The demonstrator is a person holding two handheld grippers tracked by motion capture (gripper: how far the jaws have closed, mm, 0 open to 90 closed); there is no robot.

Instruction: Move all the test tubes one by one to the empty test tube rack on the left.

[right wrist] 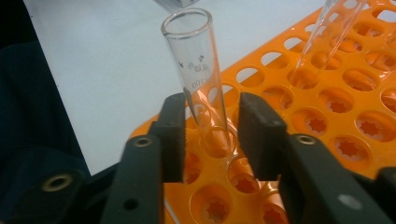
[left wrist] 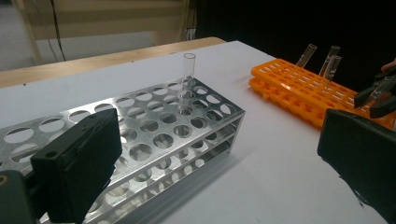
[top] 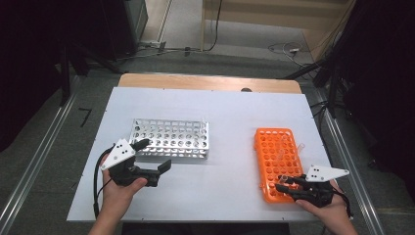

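Glass tube (right wrist: 201,88) is standing tilted in a near hole of the orange rack (right wrist: 345,93), low and centre in the right gripper view, between the jaws of the right gripper (right wrist: 212,140), which are sitting close beside it with small gaps showing, not yet clenched. Farther left in the high view, the left gripper (top: 151,156) is hanging released beside the metal rack (top: 171,137), where another tube (left wrist: 188,79) is standing.
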